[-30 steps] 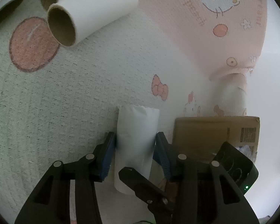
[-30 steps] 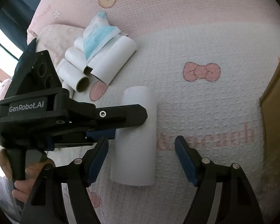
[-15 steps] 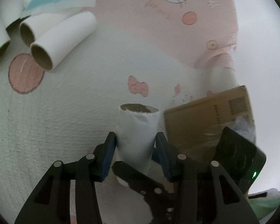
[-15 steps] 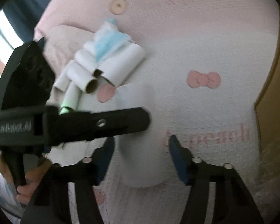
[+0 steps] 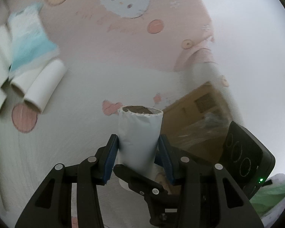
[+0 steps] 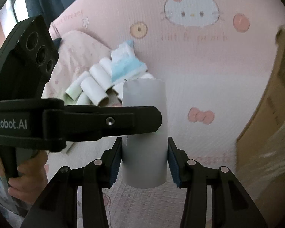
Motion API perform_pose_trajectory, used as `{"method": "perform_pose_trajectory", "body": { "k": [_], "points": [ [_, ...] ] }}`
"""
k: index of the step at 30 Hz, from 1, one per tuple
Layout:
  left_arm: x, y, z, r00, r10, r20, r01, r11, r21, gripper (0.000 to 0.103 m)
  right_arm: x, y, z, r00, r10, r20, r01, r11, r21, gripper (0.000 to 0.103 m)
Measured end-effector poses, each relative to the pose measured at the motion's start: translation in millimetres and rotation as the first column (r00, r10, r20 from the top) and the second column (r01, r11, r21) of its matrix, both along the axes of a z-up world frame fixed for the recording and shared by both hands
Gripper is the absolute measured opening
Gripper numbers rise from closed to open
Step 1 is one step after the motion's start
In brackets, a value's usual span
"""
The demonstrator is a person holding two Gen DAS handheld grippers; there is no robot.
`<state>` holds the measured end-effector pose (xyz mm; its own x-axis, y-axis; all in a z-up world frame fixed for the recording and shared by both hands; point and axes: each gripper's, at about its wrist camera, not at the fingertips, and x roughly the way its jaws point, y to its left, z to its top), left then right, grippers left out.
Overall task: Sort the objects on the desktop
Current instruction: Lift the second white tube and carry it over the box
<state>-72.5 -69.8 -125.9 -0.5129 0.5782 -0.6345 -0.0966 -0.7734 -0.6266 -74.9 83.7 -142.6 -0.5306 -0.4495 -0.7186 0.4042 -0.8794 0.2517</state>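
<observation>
Left wrist view: the left gripper (image 5: 136,157) pinches a white cardboard tube (image 5: 139,136) between its blue pads (image 5: 110,160), one pad pressed on each side of the tube's lower half. The tube stands nearly upright, its brown inner rim showing at the top, raised clear of the patterned bedspread (image 5: 76,114). A black finger of the right gripper (image 5: 138,178) crosses in front of the tube's lower end. To the left, a pile of spare tubes (image 5: 43,87) lies on the bedspread with a blue-and-white packet (image 5: 28,41) resting on top of it. To the right sits a cardboard box (image 5: 197,117), blurred.

Right wrist view: the right gripper (image 6: 144,163) has just been closing, with the same tube (image 6: 145,133) between its jaws. Both blue pads (image 6: 172,163) appear to meet the tube's sides near its lower end, though motion blur there leaves the contact on the left side slightly uncertain. The left gripper (image 6: 123,121) reaches in from the left and its black finger lies across the tube's middle, held by a hand (image 6: 28,172) at the lower left edge. Behind the tube are the pile of tubes (image 6: 93,87) and the packet (image 6: 125,60); the box (image 6: 266,114) fills the right edge.
</observation>
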Motion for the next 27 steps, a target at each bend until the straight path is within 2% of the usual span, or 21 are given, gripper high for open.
{"method": "perform_pose_trajectory", "body": {
  "k": [7,12,15,19,24,27],
  "points": [
    [-1.7,27.3,39.3,0.992,-0.085,-0.093,0.084,0.996,-0.009,0.048,12.9,19.4,38.2,0.995,-0.071,-0.068,0.073,0.997,0.026,0.042],
    [3.9,49.7,65.2,0.976,-0.153,-0.157,0.134,0.983,-0.126,0.048,15.7,24.1,56.7,0.989,-0.135,-0.061,0.138,0.990,0.040,0.043],
    [10.2,53.2,84.6,0.965,-0.178,-0.195,0.145,0.975,-0.170,0.048,17.1,32.6,70.7,0.987,-0.156,-0.047,0.155,0.988,-0.020,0.043],
    [13.2,53.5,113.7,0.946,-0.195,-0.257,0.155,0.973,-0.170,0.048,26.1,36.1,99.2,0.981,-0.150,-0.120,0.149,0.989,-0.024,0.043],
    [-2.4,63.4,136.1,0.935,-0.220,-0.277,0.190,0.973,-0.132,0.048,30.1,40.1,127.6,0.964,-0.183,-0.193,0.188,0.982,0.008,0.043],
    [-12.4,77.4,147.2,0.925,-0.261,-0.275,0.229,0.963,-0.144,0.048,30.3,51.3,138.7,0.955,-0.223,-0.198,0.228,0.974,0.004,0.043]
  ]
}}
